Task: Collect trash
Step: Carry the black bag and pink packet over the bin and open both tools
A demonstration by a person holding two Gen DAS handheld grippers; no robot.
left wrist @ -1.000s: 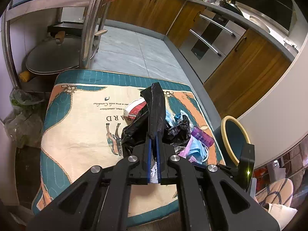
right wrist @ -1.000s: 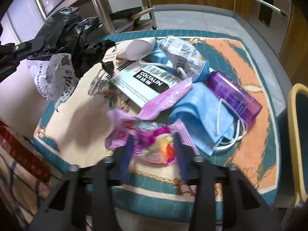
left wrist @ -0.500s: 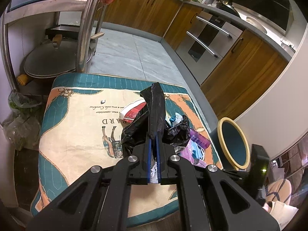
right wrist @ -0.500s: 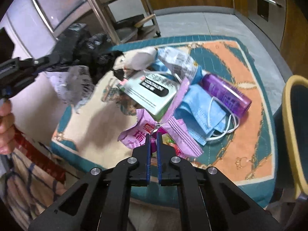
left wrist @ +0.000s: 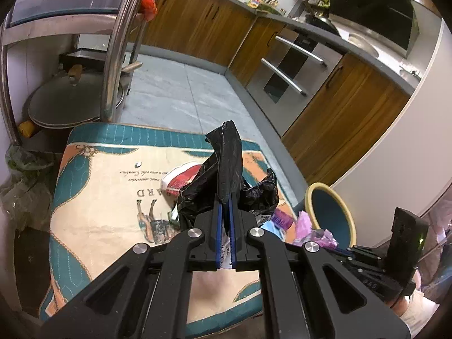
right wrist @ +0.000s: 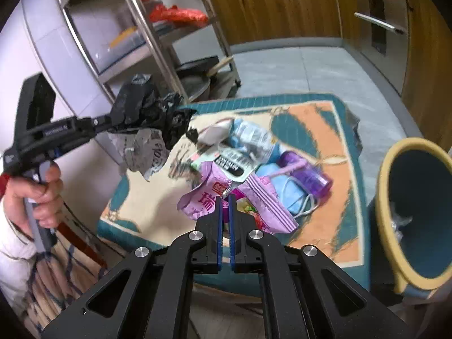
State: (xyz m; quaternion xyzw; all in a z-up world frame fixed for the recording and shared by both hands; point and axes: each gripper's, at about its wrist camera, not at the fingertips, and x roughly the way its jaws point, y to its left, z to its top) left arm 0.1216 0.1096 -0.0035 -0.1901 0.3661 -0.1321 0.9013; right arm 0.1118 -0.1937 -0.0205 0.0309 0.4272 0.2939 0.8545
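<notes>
My left gripper (left wrist: 224,202) is shut on a black plastic bag (left wrist: 226,166), held up over the left of the table; in the right wrist view the black bag (right wrist: 147,107) hangs with a crumpled grey wrapper (right wrist: 144,152) under it. My right gripper (right wrist: 224,200) is shut on a pink snack wrapper (right wrist: 209,195), lifted above the pile. On the patterned cloth (right wrist: 310,118) lie a purple bottle (right wrist: 308,175), a blue face mask (right wrist: 285,195), a white and black box (right wrist: 228,163) and a crushed clear bottle (right wrist: 251,135).
A blue bin with a yellow rim (right wrist: 387,175) stands at the table's right side. A steel rack (right wrist: 158,42) with pans stands behind the table's left. Wooden cabinets and an oven line the far wall. A hand (right wrist: 36,195) grips the left tool.
The right gripper's jaws closed on the pink wrapper and rose with it off the pile. The left gripper stayed nearly still with the black bag.
</notes>
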